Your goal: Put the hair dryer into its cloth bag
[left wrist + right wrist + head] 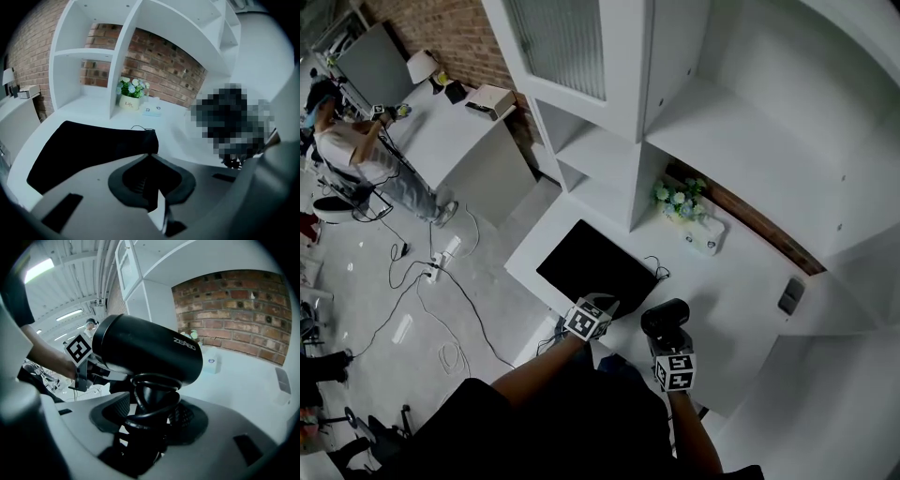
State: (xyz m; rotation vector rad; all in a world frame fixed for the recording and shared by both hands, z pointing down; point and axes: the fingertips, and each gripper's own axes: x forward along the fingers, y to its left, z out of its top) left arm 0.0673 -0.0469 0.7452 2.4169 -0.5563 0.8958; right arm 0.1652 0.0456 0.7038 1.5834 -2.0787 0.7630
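Note:
The black cloth bag point(598, 262) lies flat on the white table point(741, 300). My left gripper point(602, 302) is at the bag's near edge. In the left gripper view the bag point(89, 150) runs right up into the left gripper point(151, 157), whose jaws are shut on the cloth's corner. The black hair dryer point(666, 321) stands upright to the right of the bag, in my right gripper point(667, 339). In the right gripper view the dryer's barrel point(145, 352) fills the middle, and the right gripper point(150, 416) is shut on its handle, which has the cord wound around it.
A pot of flowers point(680, 199) and a small white box point(705, 242) stand at the back of the table by the white shelf unit point(609, 112). The table's edge runs just left of the bag. Cables lie on the floor point(422, 272), and a person point(356, 150) stands far left.

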